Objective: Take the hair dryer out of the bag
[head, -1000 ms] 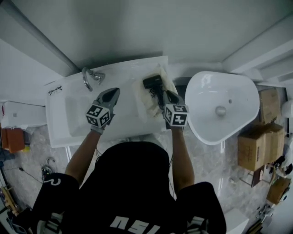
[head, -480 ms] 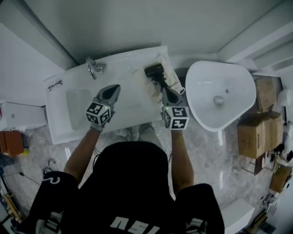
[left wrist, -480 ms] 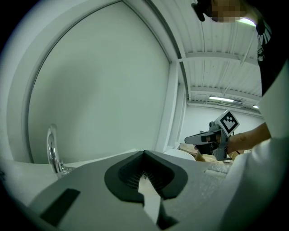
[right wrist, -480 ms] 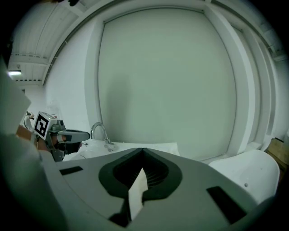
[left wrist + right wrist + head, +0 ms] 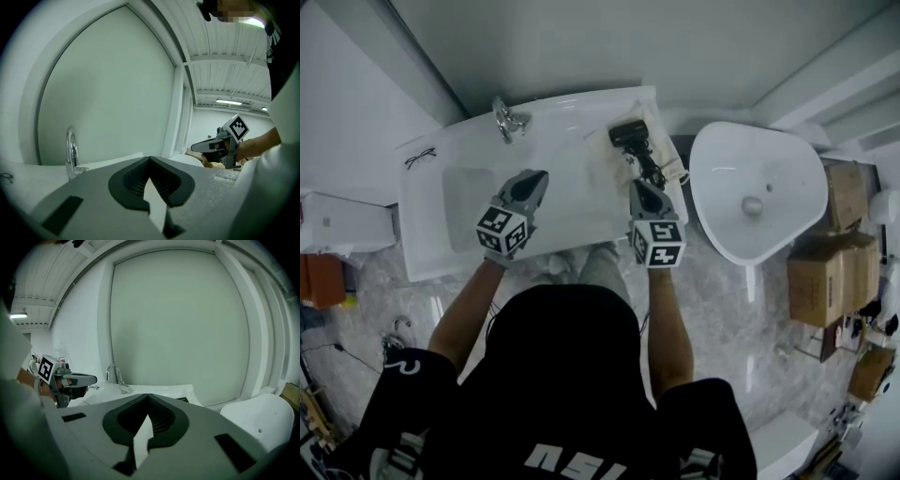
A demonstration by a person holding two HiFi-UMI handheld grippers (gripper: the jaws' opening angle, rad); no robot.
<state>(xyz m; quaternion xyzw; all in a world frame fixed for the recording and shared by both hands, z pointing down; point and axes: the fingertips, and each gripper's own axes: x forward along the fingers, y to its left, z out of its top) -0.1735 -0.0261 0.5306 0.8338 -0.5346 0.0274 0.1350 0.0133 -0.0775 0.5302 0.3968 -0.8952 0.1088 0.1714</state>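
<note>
On the left half of the white tabletop (image 5: 581,192) a pair of glasses (image 5: 420,157) lies by the far left corner, beside the sunken basin (image 5: 469,192) and the chrome faucet (image 5: 508,120) at its far edge. The left gripper (image 5: 536,176) hovers over bare tabletop just right of the basin, its jaws pressed together on nothing. Further right, at the far right corner, the black hair dryer (image 5: 627,134) lies with a pale bag (image 5: 619,159), and its dark cord (image 5: 649,167) trails toward the near side. I cannot tell how much of the dryer's body the bag covers. The right gripper (image 5: 639,185) sits just near of the cord with its jaws also pressed together, and its own view shows nothing between them. Beyond the tabletop's right edge stands a white toilet (image 5: 759,183), and cardboard boxes (image 5: 825,281) sit further right. To do the step well, I judge the right gripper should spread and take the dryer by its stout handle or barrel, not by the thin cord, which could slip or drag the bag along. The left gripper would do best to come across and pin the bag's loose edge, so the dryer slides out level and stays away from the tabletop's right edge. The gripper cubes carry only black-and-white square markers. The white lettering on the person's dark shirt is cut off and unreadable.
</note>
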